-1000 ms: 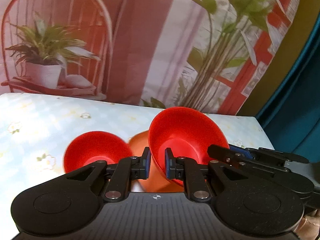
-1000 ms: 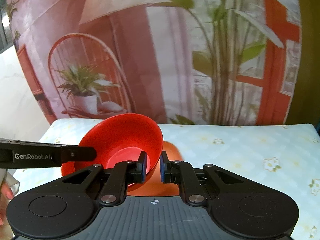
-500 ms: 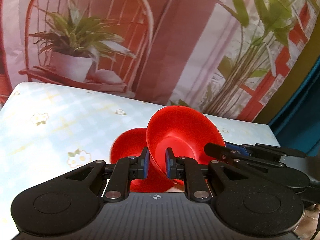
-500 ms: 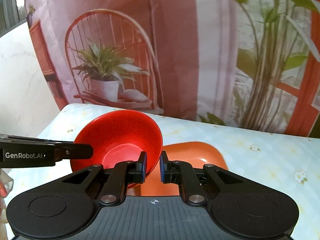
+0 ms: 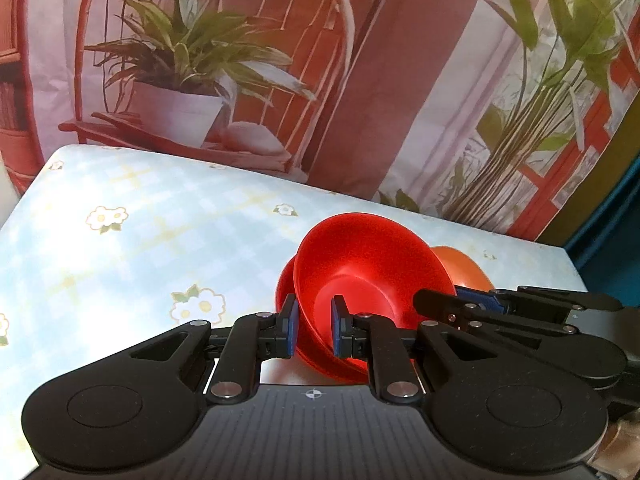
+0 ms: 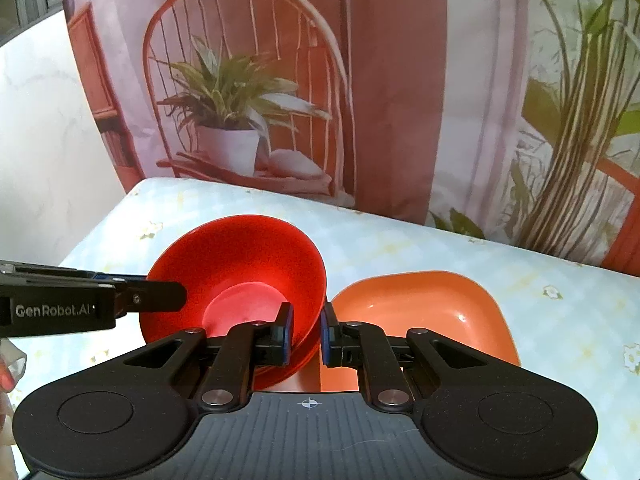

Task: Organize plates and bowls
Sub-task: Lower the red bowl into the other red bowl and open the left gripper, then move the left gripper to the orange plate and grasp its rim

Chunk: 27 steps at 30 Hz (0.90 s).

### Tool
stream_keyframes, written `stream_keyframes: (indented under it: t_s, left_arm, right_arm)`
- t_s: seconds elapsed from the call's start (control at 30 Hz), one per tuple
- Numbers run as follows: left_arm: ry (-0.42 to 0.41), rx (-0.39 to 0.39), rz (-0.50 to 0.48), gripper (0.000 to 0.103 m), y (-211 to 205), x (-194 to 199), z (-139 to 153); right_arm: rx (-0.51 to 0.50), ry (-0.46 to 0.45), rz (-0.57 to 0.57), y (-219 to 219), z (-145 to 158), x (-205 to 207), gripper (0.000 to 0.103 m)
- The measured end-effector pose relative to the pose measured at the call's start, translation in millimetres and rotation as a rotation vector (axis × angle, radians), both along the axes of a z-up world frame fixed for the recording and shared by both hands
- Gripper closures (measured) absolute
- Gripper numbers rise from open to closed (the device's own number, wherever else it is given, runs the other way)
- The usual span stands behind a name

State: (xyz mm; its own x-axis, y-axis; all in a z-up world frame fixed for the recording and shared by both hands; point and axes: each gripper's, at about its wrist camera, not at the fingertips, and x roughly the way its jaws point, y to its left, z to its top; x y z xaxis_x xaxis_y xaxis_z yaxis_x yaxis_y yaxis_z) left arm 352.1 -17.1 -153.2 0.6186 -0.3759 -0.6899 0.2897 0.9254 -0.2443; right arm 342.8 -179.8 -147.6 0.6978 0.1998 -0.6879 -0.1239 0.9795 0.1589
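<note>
A red bowl (image 5: 368,264) is held by both grippers at opposite rims. My left gripper (image 5: 314,330) is shut on its left rim, and my right gripper (image 6: 306,334) is shut on its right rim (image 6: 312,300). The bowl (image 6: 240,264) sits tilted in a second red bowl (image 5: 286,292), whose rim shows just beneath it (image 6: 296,364). An orange square plate (image 6: 424,312) lies on the table to the right, touching the bowls; only its far edge shows in the left wrist view (image 5: 460,268).
The table (image 5: 140,240) has a pale blue flowered cloth and ends at a printed backdrop (image 6: 280,80) of chair and plants. The table's right edge (image 5: 568,256) drops off by a dark teal curtain. A white wall (image 6: 48,140) stands left.
Both grippers carried the held red bowl leftward over the second red bowl and lowered it in. The orange plate, earlier under the bowl, now lies uncovered to the right.
</note>
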Motion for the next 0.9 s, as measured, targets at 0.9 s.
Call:
stream_keyframes:
  t_s: [0.9]
  left_arm:
    - [-0.047,0.036,0.069,0.077,13,-17,16]
  right_arm:
    - [-0.035,-0.016,-0.043,-15,7,-22,0.086]
